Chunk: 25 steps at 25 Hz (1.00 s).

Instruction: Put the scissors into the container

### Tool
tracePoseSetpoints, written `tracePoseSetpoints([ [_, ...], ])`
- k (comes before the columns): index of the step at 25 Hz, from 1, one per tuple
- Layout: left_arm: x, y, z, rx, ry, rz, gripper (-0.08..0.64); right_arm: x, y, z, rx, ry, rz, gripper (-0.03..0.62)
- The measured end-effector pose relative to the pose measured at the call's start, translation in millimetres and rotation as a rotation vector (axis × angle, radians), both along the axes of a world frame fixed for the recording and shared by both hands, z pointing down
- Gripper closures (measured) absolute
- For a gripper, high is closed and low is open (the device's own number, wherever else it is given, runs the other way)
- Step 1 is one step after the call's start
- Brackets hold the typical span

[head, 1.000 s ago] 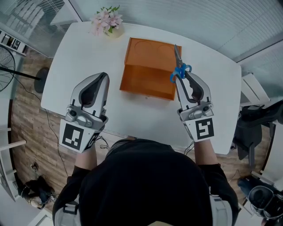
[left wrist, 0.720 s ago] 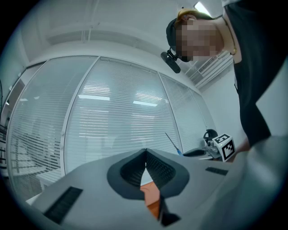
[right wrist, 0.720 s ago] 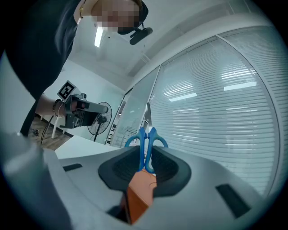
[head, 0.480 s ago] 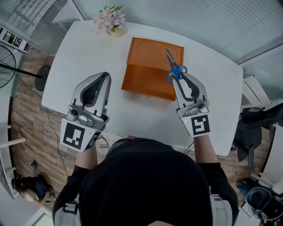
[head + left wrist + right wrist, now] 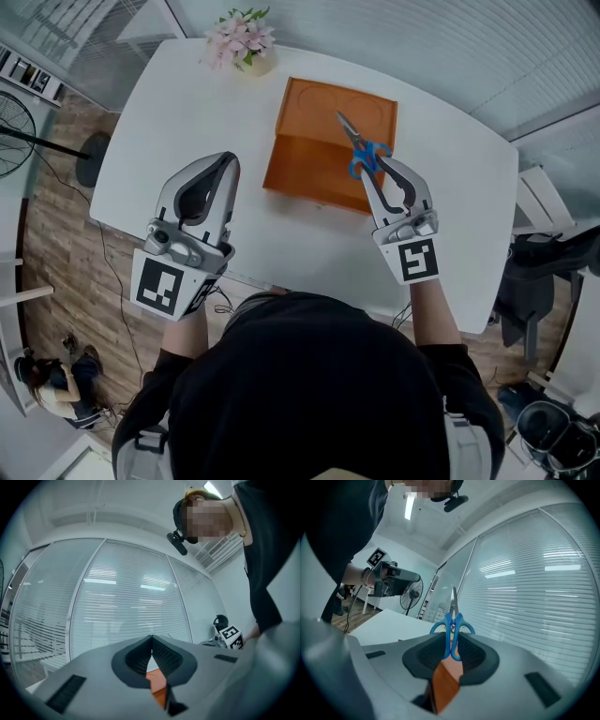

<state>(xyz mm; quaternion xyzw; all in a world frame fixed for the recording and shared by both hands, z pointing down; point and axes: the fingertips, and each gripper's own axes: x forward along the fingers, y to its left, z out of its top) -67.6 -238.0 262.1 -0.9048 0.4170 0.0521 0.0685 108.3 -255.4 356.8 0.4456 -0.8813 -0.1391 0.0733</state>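
Blue-handled scissors [image 5: 361,148] are clamped by the handles in my right gripper [image 5: 375,169], blades pointing up and left over the orange container [image 5: 319,159]. In the right gripper view the scissors [image 5: 453,625] stand upright between the shut jaws, with the orange container [image 5: 445,684] showing below them. My left gripper [image 5: 223,167] hovers over the white table [image 5: 187,103] to the left of the container, jaws shut and empty. In the left gripper view the left gripper [image 5: 152,641] has its tips meeting, with a sliver of the orange container [image 5: 157,686] beneath.
A small vase of pink flowers [image 5: 242,45] stands at the table's far left corner. A floor fan [image 5: 19,141] is off the table's left side. A chair [image 5: 548,262] sits to the right. The person's dark-clothed body fills the lower head view.
My right gripper has carried the scissors leftward, from the container's right edge to over its open top. The left gripper has stayed in place.
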Motion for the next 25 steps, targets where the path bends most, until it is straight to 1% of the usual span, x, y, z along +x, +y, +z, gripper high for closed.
tracePoseSetpoints([
  [3,-3,-1,0,0.0,0.001,-0.006,0.548,-4,-1,9,-0.009,0.032,-0.013,0.506],
  [11,-9,-3,3,-0.006,0.0,-0.012,0.548,-8,-7,34,-0.048,0.153,-0.034,0.506],
  [22,-13,0,1,0.0,-0.003,-0.014,0.548,-11,-11,56,-0.111,0.232,-0.044,0.506],
  [25,-13,-1,1,-0.002,-0.003,-0.009,0.548,-12,-13,66,-0.135,0.275,-0.04,0.506],
])
